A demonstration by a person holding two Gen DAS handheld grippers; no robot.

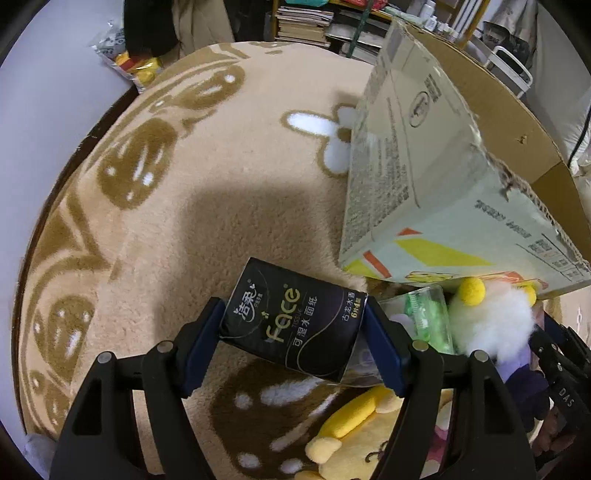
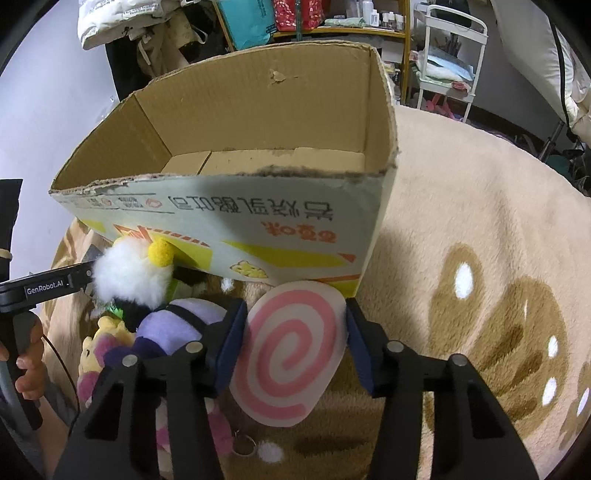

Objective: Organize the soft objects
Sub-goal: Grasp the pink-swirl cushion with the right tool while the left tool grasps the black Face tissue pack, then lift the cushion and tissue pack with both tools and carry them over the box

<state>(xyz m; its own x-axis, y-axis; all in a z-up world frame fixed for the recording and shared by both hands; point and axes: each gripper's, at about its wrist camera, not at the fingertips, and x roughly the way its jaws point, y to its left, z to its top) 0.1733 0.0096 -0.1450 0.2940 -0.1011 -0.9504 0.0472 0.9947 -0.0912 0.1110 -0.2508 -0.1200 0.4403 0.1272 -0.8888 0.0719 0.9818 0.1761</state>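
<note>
My left gripper (image 1: 293,332) is shut on a black tissue pack (image 1: 291,319) marked "Face", held just above the beige blanket, left of the cardboard box (image 1: 424,155). My right gripper (image 2: 293,341) is shut on a round white plush with a pink spiral (image 2: 291,354), held in front of the open box (image 2: 258,221). A pile of soft toys lies by the box: a white fluffy toy with yellow balls (image 1: 491,321) (image 2: 129,277), a purple plush (image 2: 177,325), a yellow bear plush (image 1: 354,439) and a green packet (image 1: 428,317).
The box interior (image 2: 266,118) shows bare cardboard. The patterned beige blanket (image 1: 221,206) (image 2: 480,258) covers the surface. Shelves with books (image 1: 303,26) and a white cart (image 2: 450,55) stand behind. A snack bag (image 1: 129,62) lies at the far left edge.
</note>
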